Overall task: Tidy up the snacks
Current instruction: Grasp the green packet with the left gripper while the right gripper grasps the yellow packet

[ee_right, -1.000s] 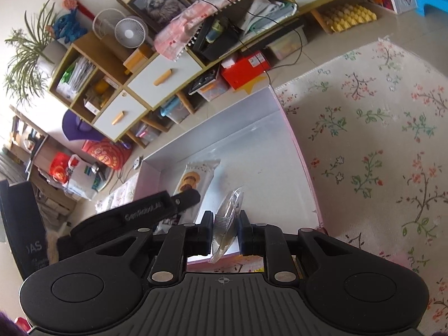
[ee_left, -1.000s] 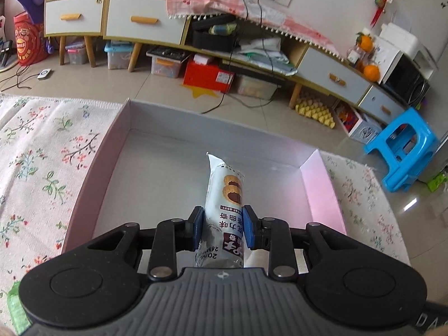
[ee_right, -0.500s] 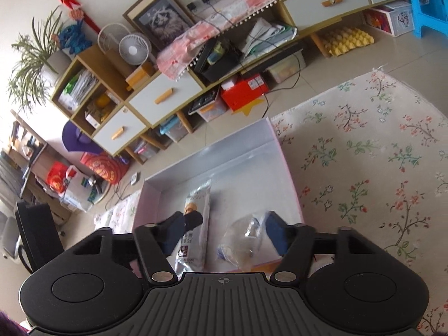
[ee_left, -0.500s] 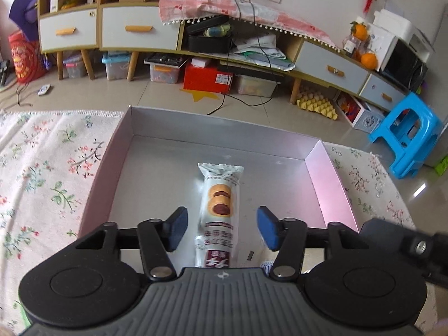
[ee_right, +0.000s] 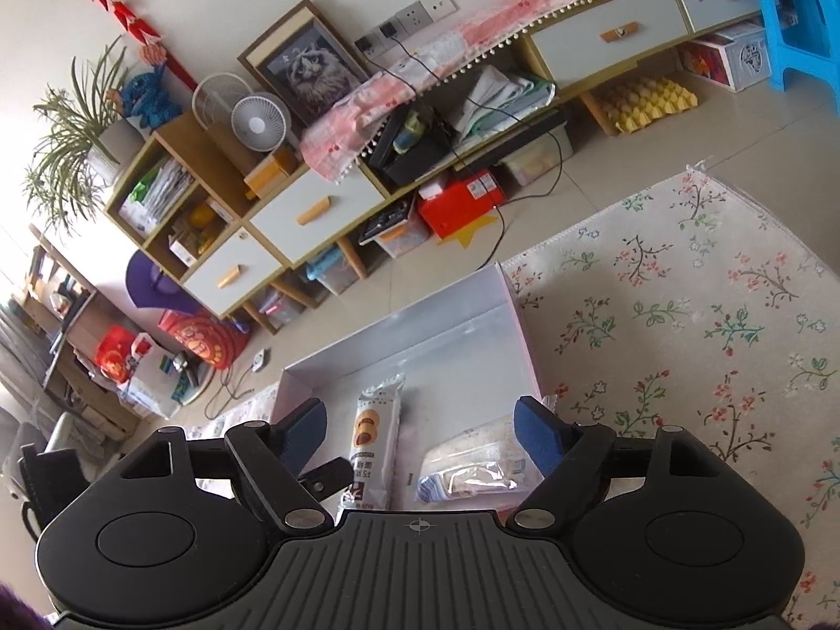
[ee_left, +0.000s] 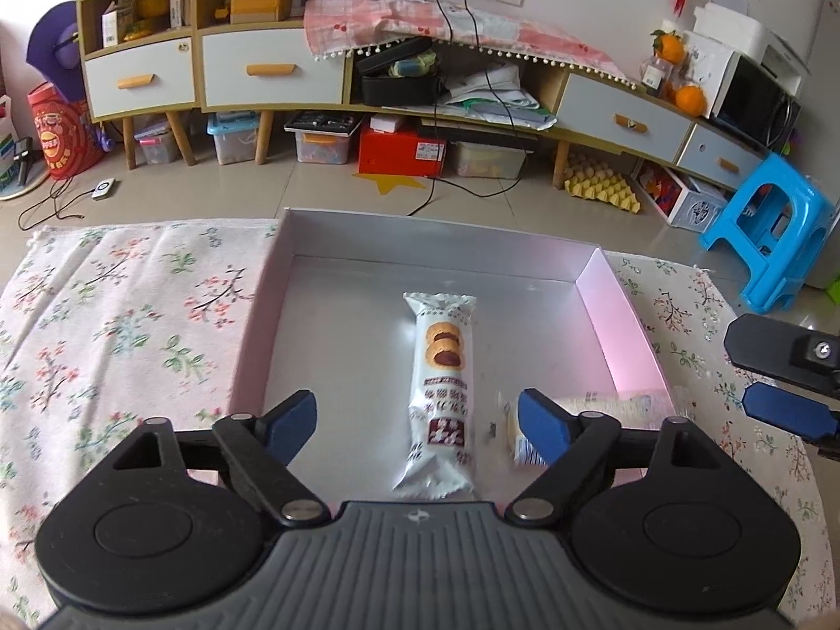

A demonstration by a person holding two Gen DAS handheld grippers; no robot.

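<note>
A white cookie packet [ee_left: 442, 383] lies lengthwise on the floor of the shallow pink-walled box [ee_left: 611, 315]. A clear snack bag [ee_left: 609, 407] rests in the box's near right corner. My left gripper [ee_left: 417, 422] hovers above the near end of the cookie packet, its jaws opening wide and touching nothing. In the right wrist view the cookie packet [ee_right: 375, 436] and the clear bag [ee_right: 478, 464] lie in the box [ee_right: 517, 320] below my right gripper [ee_right: 420, 436], whose jaws are also opening, clear of both. The right gripper's finger [ee_left: 787, 412] shows at the left view's right edge.
The box sits on a floral cloth [ee_left: 115, 325] spread over a tiled floor. Beyond stand a long low cabinet [ee_left: 273, 73] with drawers, storage bins, a red box [ee_left: 401, 149] and a blue plastic stool [ee_left: 772, 241].
Both grippers went from shut on their snacks to wide open. The cookie packet and the clear bag now lie flat in the box, and both grippers have risen a little.
</note>
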